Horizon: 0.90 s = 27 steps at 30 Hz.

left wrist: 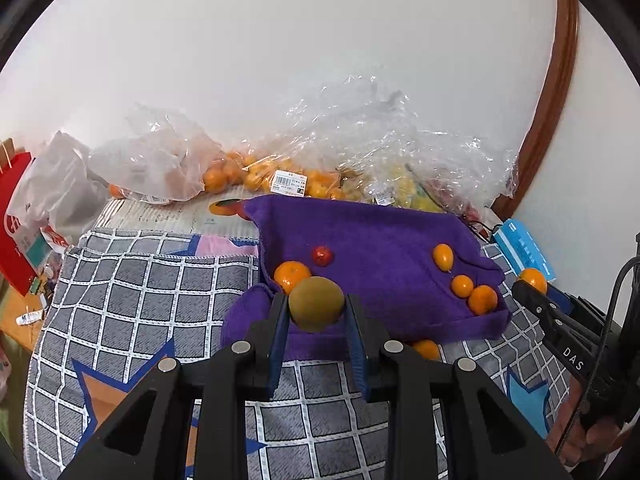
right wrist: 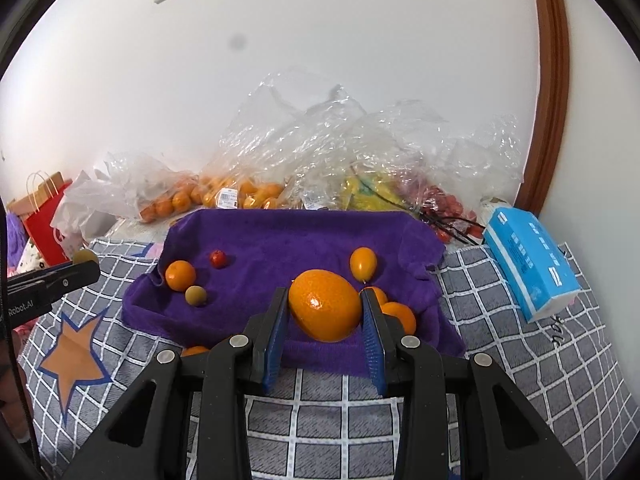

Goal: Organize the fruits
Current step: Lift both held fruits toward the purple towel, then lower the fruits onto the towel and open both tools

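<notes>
— While both fruits hung above the purple towel (right wrist: 280, 236), what was each claw doing?
— Left claw (left wrist: 317, 309) was clamped on a green fruit (left wrist: 316, 303), right claw (right wrist: 325, 305) on an orange (right wrist: 325, 305). Mid-sorting, I judged; next, lowering each beside its kind.

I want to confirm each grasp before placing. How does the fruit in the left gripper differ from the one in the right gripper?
The green-brown fruit in the left gripper is dull olive; the orange fruit in the right gripper is bright and glossy. The orange fruit looks wider between its fingers and more oval; the green-brown fruit looks rounder. Both are clamped above the purple towel.
</notes>
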Motion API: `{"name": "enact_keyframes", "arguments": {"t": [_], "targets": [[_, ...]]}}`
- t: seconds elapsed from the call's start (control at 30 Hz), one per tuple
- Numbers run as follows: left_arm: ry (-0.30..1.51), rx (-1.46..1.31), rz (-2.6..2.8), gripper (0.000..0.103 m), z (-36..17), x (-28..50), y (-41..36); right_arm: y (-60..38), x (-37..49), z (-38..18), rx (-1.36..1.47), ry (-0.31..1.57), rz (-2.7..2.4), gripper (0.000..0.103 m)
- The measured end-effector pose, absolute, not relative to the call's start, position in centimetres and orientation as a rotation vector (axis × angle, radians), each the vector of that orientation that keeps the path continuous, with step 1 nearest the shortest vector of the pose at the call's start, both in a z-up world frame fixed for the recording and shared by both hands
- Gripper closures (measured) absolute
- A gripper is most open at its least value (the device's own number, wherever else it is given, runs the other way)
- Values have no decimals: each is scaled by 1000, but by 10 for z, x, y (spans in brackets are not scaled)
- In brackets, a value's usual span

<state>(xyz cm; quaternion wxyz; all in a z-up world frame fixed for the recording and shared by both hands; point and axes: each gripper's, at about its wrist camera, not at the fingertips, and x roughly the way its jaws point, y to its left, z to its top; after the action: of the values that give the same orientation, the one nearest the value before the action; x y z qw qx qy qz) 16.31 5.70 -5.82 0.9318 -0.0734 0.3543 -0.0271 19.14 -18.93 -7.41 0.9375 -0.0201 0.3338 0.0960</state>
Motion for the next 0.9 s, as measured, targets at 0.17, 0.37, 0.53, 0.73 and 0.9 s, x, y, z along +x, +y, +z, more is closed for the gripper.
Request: {"name": "enact_keyframes", "arguments": {"t": [0.17,0.37,0.53,0.73,0.9], "targets": [[727,-147,-53,76,-58,173,60,-188,201,-69,-44,669,198,68],[758,-162,-37,76,-74,186,69,-183,217,-82,-50,695,208,68],[791,-182,-38,76,-84,198,77,-181,231,-89,-79,712,209,68],[826,-195,-47,76,-98,216,76,-174,248,-114,-82,767,229,68],[849,-190,-69,76,-108,226,71,-171,254,-132,-116,807,230,68]]}}
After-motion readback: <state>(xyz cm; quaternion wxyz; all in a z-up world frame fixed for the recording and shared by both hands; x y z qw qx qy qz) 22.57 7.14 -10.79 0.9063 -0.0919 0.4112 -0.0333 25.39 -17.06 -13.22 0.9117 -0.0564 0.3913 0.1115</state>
